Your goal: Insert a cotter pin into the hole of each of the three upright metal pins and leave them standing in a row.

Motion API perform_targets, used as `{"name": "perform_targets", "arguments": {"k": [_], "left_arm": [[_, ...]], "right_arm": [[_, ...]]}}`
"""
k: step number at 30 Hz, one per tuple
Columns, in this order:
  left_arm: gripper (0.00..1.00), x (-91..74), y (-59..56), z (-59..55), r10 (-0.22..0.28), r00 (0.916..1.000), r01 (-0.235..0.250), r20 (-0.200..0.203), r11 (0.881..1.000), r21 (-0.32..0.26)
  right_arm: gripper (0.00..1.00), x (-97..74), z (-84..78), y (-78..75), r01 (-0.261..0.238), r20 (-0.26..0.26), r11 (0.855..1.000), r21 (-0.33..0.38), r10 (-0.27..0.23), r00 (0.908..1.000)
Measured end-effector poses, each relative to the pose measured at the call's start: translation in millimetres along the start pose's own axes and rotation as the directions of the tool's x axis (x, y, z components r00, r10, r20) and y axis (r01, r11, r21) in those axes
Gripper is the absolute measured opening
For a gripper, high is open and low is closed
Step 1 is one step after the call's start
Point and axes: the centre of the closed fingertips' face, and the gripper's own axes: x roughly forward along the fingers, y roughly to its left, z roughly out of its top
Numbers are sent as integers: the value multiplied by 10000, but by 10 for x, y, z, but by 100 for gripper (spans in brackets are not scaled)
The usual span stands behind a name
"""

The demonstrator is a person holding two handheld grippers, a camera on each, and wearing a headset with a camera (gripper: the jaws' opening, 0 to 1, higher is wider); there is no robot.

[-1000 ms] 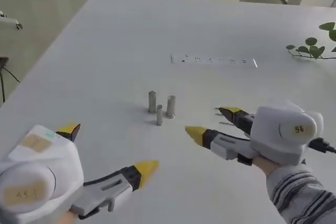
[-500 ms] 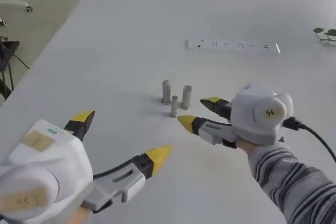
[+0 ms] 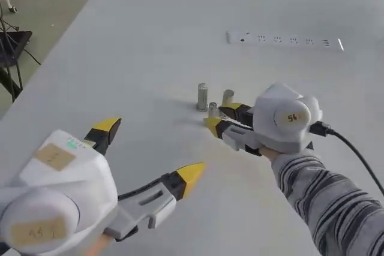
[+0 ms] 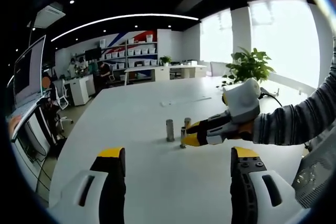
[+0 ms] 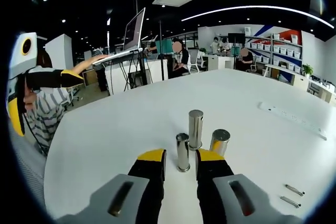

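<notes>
Currently: three upright grey cylindrical metal pins [image 5: 195,128] clustered on white table [image 5: 105,145]; right gripper [image 5: 181,158] jaws narrowly flank shortest pin [image 5: 182,148], at 12 o'clock, unclamped; left gripper [image 4: 177,155] spread, empty. Likely stiff, slick, tippy: grasp mid-shaft

- Three pins [image 3: 202,96] stand close together mid-table [image 3: 150,40], two behind and one in front.
- The front pin [image 5: 182,151] is at the gap between the right gripper's [image 3: 217,116] jaw tips.
- A power strip [image 3: 285,40] lies behind the pins, well apart.
- Two cotter pins [image 5: 290,194] lie right of that gripper.
- The left gripper [image 3: 156,146] is nearest, at front left.
</notes>
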Motion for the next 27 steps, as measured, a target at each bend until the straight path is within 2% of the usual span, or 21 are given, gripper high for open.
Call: {"name": "perform_targets", "arguments": {"k": [5,9,14,15,21,25,27], "left_arm": [[79,-1,11,40,-29,9995,33,323,9999,-153],[78,-4,45,-29,19,10000,-19,15,10000,53],[78,-29,63,-46,35,10000,-35,-38,10000,52],[78,-33,61,-47,29,10000,-29,-37,10000,38],[78,-45,51,-69,12,9998,-14,-177,10000,-94],[78,-54,38,-68,-24,9997,24,-261,10000,-7],[78,-62,22,-53,-65,9997,67,-241,10000,68]], "right_arm": [[12,89,-50,-1,141,-158,9998,173,-138,9998],[5,105,-48,10,289,-189,9994,-210,-293,9994],[4,95,-43,4,452,-196,9990,67,-451,9988],[4,95,-41,7,521,-217,9986,-88,-523,9984],[4,72,-38,42,698,-451,9975,147,-690,9966],[4,1,-19,61,786,-357,9966,245,-777,9963],[4,-55,-14,44,1030,-282,9946,143,-1026,9943]]}}
